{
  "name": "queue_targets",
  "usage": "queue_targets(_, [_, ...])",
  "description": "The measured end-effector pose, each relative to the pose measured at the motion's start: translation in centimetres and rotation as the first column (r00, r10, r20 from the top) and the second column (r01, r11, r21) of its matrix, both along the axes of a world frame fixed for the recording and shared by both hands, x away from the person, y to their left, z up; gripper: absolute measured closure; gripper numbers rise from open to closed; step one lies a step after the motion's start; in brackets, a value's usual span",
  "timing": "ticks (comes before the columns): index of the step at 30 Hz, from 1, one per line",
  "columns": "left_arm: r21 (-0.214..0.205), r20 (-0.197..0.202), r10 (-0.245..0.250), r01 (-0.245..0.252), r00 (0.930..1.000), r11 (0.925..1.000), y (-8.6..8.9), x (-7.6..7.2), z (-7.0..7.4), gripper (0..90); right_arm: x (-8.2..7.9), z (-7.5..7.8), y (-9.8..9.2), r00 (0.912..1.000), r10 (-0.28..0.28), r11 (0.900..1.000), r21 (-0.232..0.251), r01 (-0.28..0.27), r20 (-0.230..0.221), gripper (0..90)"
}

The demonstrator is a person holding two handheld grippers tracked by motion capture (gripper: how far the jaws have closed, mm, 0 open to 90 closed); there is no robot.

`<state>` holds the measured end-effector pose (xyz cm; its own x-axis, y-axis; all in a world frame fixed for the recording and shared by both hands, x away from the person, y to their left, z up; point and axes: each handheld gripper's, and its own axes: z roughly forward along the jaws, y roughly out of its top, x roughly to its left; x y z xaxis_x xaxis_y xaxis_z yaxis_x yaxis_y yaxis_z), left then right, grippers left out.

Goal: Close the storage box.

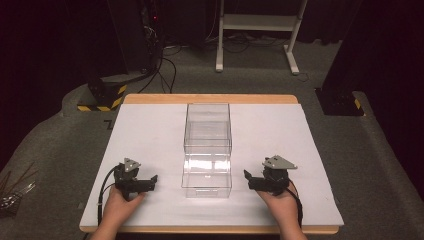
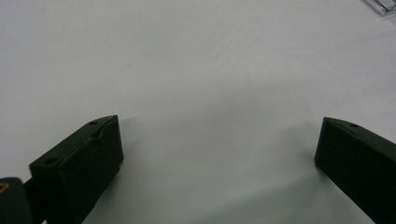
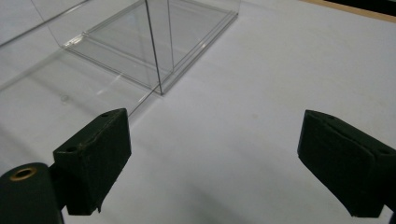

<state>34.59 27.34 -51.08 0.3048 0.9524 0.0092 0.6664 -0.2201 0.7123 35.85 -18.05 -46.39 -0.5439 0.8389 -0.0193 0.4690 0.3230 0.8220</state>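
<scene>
Two grippers, left gripper (image 1: 153, 178) agape, right gripper (image 1: 247, 175) agape, empty

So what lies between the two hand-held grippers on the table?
In the high view, the clear box stands between the left hand-held gripper and the right hand-held gripper, apart from both, with bare white tabletop on either side.

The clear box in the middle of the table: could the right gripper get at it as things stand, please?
Probably yes: the right gripper rests beside the clear box with jaws open, and bare white table lies between them.
</scene>
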Motion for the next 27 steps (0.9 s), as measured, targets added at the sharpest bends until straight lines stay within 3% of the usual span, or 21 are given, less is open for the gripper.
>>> queue_targets(27, [-0.001, 0.001, 0.001, -0.001, 1.0000, 1.0000, 0.0, 0.0, 0.0, 1.3, -1.1, 0.5, 1.9, 0.9960, 0.080, 0.9964, 0.024, -0.081, 0.040, 9.8])
